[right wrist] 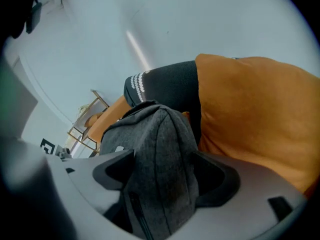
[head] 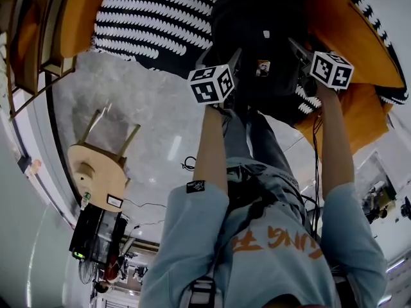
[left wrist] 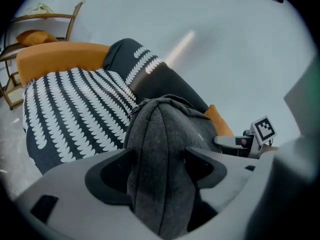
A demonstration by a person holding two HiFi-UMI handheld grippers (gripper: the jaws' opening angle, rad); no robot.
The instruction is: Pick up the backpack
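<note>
The left claw (left wrist: 160,156) and right claw (right wrist: 164,156) each stand wide astride a side of the grey backpack (left wrist: 167,126) on the orange sofa (right wrist: 250,109), seemingly for 1 balanced lift.

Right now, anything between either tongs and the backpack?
Nothing visible. The left tongs and the right tongs each straddle a grey side of the backpack. Their jaws stand wide and the fabric fills the gap between them. The orange cushion lies beside the backpack, not between it and the tongs.
</note>
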